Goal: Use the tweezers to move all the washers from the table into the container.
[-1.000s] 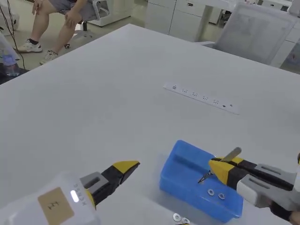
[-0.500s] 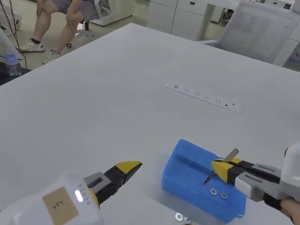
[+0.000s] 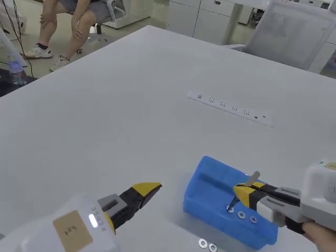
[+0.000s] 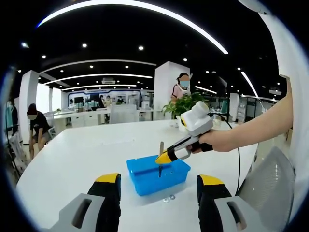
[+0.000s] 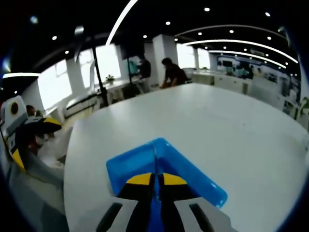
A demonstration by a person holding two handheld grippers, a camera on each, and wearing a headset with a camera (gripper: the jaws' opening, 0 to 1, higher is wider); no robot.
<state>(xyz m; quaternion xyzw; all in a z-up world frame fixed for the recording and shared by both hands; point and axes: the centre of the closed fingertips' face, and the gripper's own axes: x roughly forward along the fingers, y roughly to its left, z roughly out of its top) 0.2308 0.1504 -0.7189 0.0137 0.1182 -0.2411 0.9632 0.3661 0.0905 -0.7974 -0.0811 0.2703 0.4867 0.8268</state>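
Two washers lying loose on the worktop, just outside the near wall of the container, below the right tongs and between the two tongs, much nearer the right. Two more resting inside on the blue floor, directly under the right tongs' tips.

Right tongs pressed together on the tweezers, clamping them near the middle, points hanging past the tips into the container, blunt end sticking up behind. Held so, presumably, to bring the points low over the floor before any release, for a short drop inside rather than a bounce back out. Cannot tell whether a washer is pinched at the points just now: too small and too dark against the blue. Same clamp in the right gripper view: a thin metal line between shut yellow tips, blue box straight ahead.

Left tongs spread wide, holding nothing, hanging well apart from the container on its far side from the right tongs. Likely parked there to leave the right tongs room, yet near enough to steady the box if nudged.
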